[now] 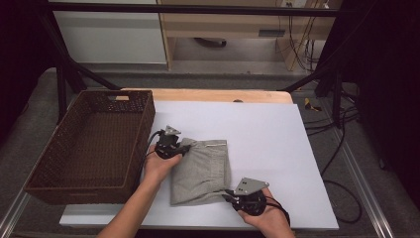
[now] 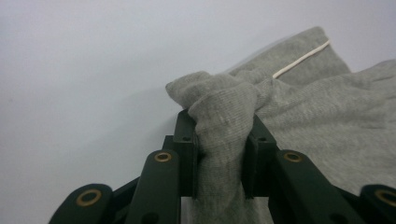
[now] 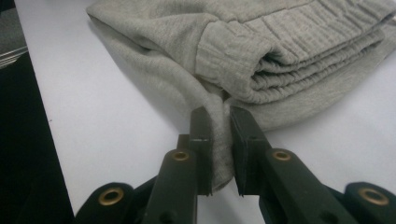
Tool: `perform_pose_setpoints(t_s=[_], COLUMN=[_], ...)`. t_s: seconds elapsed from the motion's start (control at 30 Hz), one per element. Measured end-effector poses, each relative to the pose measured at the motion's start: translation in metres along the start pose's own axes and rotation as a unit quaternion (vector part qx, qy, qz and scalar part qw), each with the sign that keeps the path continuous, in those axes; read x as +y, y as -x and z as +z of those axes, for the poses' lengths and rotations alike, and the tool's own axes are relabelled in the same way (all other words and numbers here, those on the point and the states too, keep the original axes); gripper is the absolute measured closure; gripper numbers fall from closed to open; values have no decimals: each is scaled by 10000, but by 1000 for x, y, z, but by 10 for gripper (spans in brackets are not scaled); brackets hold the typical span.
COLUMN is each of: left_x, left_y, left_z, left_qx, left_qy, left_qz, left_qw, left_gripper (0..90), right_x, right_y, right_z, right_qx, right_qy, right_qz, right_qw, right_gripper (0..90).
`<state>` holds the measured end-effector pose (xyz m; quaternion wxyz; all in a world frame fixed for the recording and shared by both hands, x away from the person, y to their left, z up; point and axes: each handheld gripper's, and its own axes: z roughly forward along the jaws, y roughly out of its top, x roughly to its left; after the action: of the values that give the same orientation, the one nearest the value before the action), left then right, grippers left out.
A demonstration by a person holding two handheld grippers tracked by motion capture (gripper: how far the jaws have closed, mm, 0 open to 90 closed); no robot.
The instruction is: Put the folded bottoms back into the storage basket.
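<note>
You're working over the white table sheet (image 1: 267, 129), and the folded grey garment (image 1: 200, 171) lies near its middle, so let's hang everything off that garment. Left of it sits the brown wicker basket (image 1: 89, 148), its near wall just beside the cloth, nothing visible inside it. Now the garment itself: folded into a thick stack, ribbed waistband layers showing at one end, a pale drawstring (image 2: 301, 58) lying across its far edge.

Your left gripper (image 1: 171, 144) is at the garment's far-left corner, jaws closed down on a bunched wad of fabric (image 2: 224, 116), and that's a full, fat bite. Your right gripper (image 1: 233, 196) is at the garment's near-right corner, jaws nearly closed with a thin fold of the bottom layer (image 3: 217, 135) pinched between them.

So both corners are gripped and the cloth rests on the sheet: this looks like the pick-up step. Next, I'd judge, lift both hands together and level, keep the stack from unfolding, and carry it left over the basket. Watch that right pinch; it's thin and could slip.
</note>
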<state>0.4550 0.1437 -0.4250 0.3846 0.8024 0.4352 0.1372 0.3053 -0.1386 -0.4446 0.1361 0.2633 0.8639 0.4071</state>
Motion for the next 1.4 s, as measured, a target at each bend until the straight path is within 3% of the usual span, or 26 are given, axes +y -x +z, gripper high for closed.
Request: perform_pose_setpoints(t_s=[0.43,0.87,1.2,1.4], left_x=[21,36,64,87], left_y=[18,27,31,28], left_z=[-13,-30,-56,-79], left_qx=[-20,37,104,168], left_qy=[52,202,402,547], left_qz=[469,720,895,966], left_qw=[9989,9972,9951,9937], left_gripper=[721,724,724,724], right_x=[7,17,42,65], right_y=[-1,-4,-1,1], right_z=[-8,-20,-36,-46], right_qx=[218,250,274,262], right_qy=[274,471,699,802], right_qz=[-17,-70,-120,-271], right_qw=[9994,9986,9971,9961], right_gripper=[809,810,810,811])
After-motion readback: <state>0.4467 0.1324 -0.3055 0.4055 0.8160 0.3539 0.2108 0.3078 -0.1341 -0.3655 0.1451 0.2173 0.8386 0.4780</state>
